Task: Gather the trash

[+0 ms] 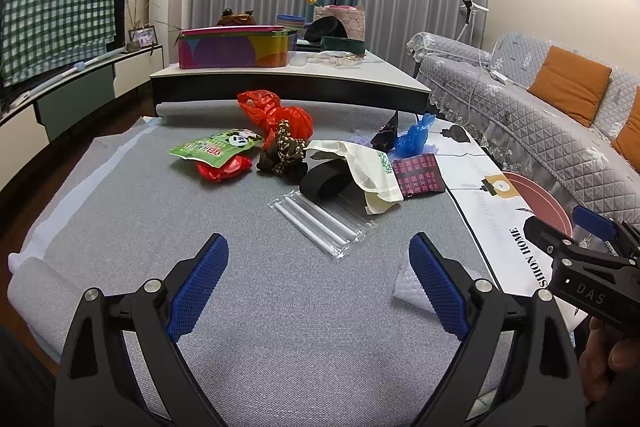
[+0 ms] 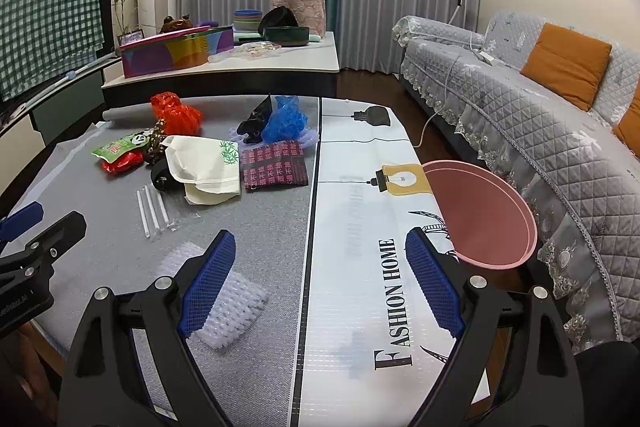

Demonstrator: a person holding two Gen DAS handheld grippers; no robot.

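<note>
Trash lies on a grey mat: a clear pack of white straws, a green snack bag, red plastic bags, a black band, a cream pouch, a dark red packet, a blue bag and white foam netting. A pink basin sits at the table's right edge. My left gripper is open and empty, just short of the straws. My right gripper is open and empty above the white cloth, the netting beside its left finger.
A white cloth printed FASHION HOME covers the table's right part. A grey sofa stands to the right. A low table with a colourful box stands behind. A checked cloth hangs at the left.
</note>
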